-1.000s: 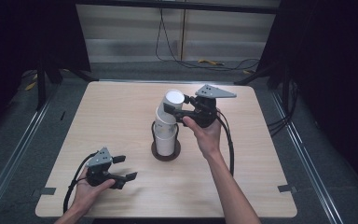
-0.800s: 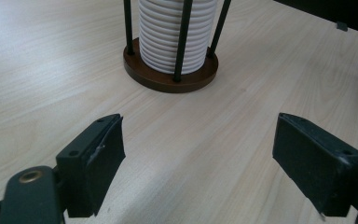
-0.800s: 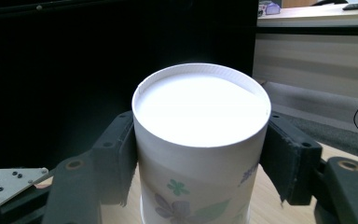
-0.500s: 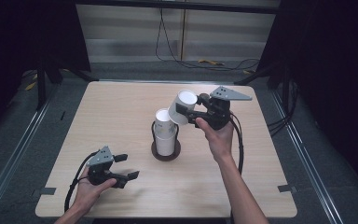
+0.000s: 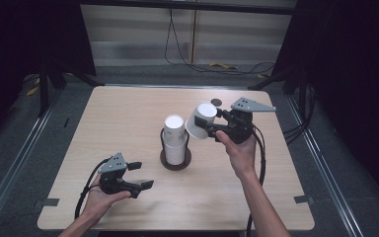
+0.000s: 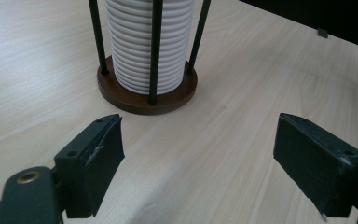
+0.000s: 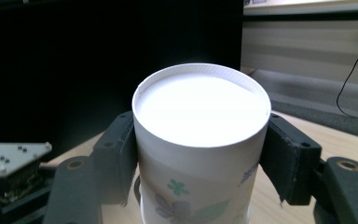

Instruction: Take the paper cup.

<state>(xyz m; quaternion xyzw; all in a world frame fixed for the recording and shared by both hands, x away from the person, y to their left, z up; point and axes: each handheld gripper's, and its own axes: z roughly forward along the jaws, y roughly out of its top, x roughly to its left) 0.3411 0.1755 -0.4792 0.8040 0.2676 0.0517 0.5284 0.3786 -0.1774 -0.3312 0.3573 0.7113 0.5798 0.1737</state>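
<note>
Just right of the frame's centre, the right gripper [image 5: 212, 129] clamps a paper cup [image 5: 201, 120] beside the cup stack [image 5: 174, 139]; lower left, the left gripper [image 5: 140, 176] rests with jaws wide, empty.

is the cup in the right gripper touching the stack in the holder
Apart. The high view shows the held cup in the right gripper, lifted off the stack.
</note>
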